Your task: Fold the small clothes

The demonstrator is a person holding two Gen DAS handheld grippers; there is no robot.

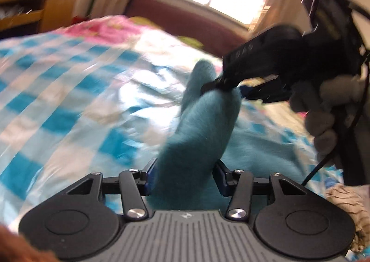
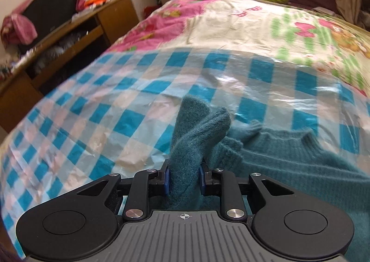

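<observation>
A fuzzy teal sweater (image 1: pixel 203 123) lies on the bed, with part of it drawn up into a ridge. My left gripper (image 1: pixel 185 170) is shut on the near end of that ridge, and the cloth fills the gap between its blue pads. Further along, my right gripper (image 1: pixel 209 87) pinches the far end, held by a grey-gloved hand (image 1: pixel 323 111). In the right wrist view the right gripper (image 2: pixel 184 176) is shut on a bunched fold, and the rest of the sweater (image 2: pixel 300 165) spreads flat to the right.
A blue-and-white checked plastic sheet (image 2: pixel 104 109) covers the near part of the bed, with a pink floral quilt (image 2: pixel 175 19) beyond it. A wooden desk (image 2: pixel 69 31) stands at the left. A striped cloth (image 1: pixel 346 204) lies at the right.
</observation>
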